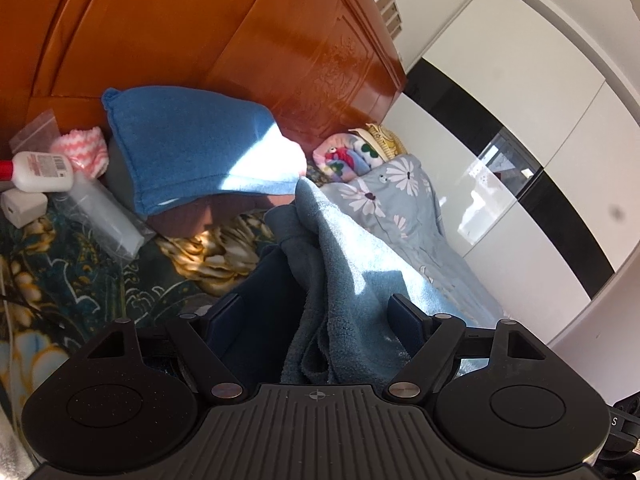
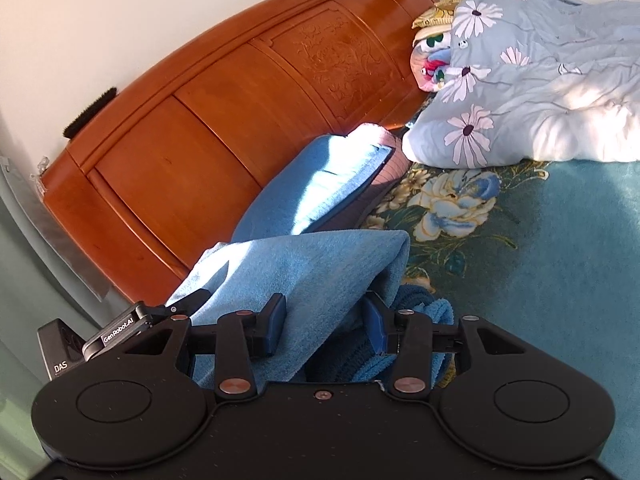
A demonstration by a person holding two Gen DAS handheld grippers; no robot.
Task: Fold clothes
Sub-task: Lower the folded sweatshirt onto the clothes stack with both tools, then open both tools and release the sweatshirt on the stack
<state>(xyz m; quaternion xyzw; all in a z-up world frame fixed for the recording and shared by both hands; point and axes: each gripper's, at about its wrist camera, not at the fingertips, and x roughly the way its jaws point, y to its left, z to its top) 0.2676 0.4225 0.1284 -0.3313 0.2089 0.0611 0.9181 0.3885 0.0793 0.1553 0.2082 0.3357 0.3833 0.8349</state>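
The light-blue fleece garment (image 1: 352, 276) lies bunched on the bed (image 2: 560, 264), near the headboard (image 2: 224, 128) edge and just in front of the blue towel-covered pillow (image 1: 192, 148); it is doubled over itself once, as far as I can judge, yet still rumpled, so smoothing and further folds seem left to do. The left gripper (image 1: 320, 316) has its fingers (image 1: 408, 316) wide apart; cloth hangs between them, but the pads do not press on it. The right gripper (image 2: 326, 326) has its fingers (image 2: 276, 328) about half open, and the fleece fills the gap; whether they pinch it I cannot tell. A flowered quilt (image 2: 536, 80) lies heaped toward the bed's far corner.
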